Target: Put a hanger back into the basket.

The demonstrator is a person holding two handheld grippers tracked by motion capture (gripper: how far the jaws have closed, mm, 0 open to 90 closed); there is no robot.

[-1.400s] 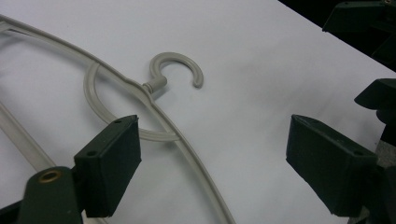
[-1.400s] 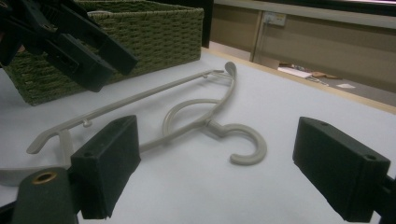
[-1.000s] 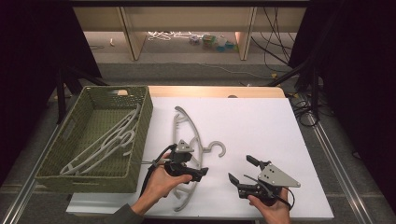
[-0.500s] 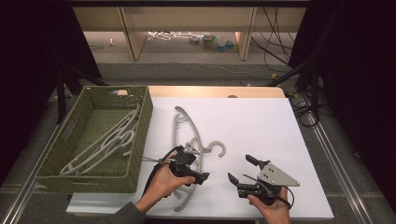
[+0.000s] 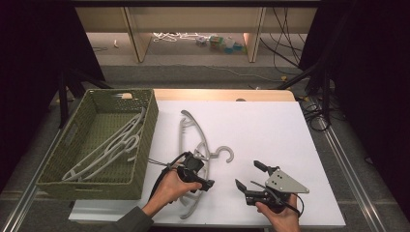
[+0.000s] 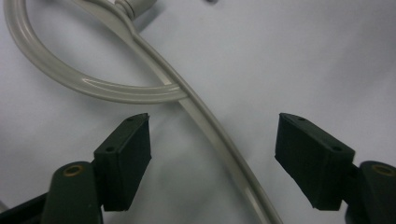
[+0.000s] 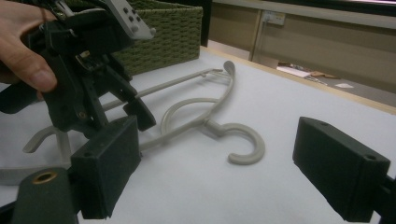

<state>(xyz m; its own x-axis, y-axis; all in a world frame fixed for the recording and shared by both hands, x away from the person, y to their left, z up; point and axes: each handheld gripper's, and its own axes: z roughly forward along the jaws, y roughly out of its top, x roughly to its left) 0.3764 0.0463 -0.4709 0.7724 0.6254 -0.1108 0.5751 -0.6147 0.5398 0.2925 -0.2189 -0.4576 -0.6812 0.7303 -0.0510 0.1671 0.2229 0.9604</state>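
Your left gripper (image 5: 205, 183) has dropped onto the grey plastic hanger (image 5: 193, 140), jaws just closing, straddling its arm ungripped; right gripper (image 5: 247, 178) waits open.

Pale grey plastic coat hanger (image 6: 154, 91): smooth, faintly glossy, with a soft sheen along its curved bar. Olive-green woven basket (image 5: 145, 145): coarse, ribbed weave, matt. White sheet covering the table (image 5: 270, 130): matt, smooth, paper-like, with bare light wood at the far edge. Left tool (image 6: 212, 158): black matt pads, slightly grainy, with brass-coloured metal rivets. Right tool (image 5: 251, 175): same matt black plastic, topped with a grey, dull triangular plate.
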